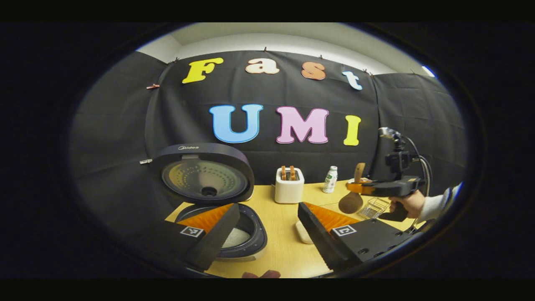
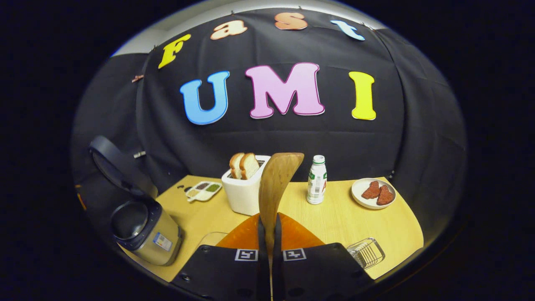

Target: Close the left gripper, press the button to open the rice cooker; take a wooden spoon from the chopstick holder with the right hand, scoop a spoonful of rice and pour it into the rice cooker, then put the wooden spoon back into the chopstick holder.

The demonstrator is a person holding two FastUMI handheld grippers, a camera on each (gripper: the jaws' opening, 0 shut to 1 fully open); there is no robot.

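Rice cooker (image 2: 144, 232) lid up; wooden spoon (image 2: 273, 184) upright, mid-air, above table.

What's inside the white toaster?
Two slices of bread stick up out of the white toaster. Only their top halves show; the lower parts are hidden down in the slots, so you cannot tell what else is in there.

Staged kitchen booth, rice cooker (image 2: 144, 234), toaster (image 2: 242, 190)
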